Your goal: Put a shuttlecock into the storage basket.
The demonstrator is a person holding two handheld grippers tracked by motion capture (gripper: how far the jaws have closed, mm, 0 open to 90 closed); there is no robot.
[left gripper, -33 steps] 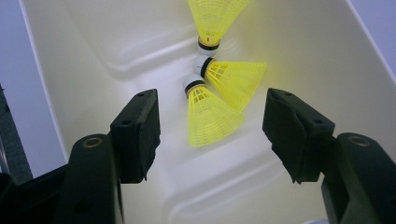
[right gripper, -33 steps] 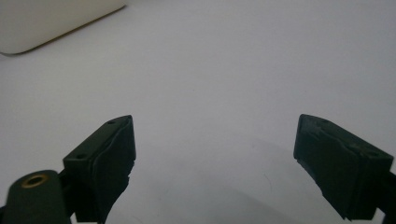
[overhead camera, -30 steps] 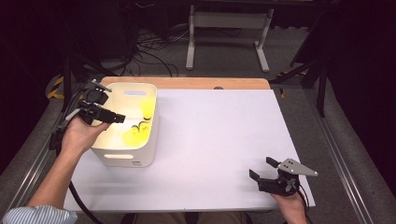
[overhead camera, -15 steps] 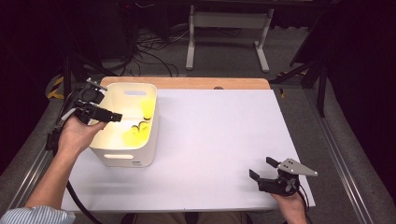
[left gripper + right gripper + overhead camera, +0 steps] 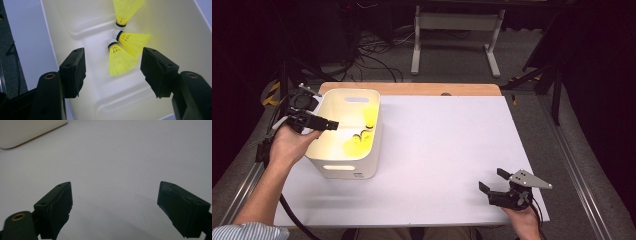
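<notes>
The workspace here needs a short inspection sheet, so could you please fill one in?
Surface: white table top with a wooden strip along the far edge.
Job's things: three yellow shuttlecocks lie in the white bin at the table's left.
Clutter: nothing seen.
Grippers: left tool open above the bin, the shuttlecocks beyond its jaws; right tool open and holding nothing, at the table's near right corner.
Cables: one trails from the left tool; loose black cables lie on the floor behind.
Surroundings: dark room, a white metal stand beyond the table.
</notes>
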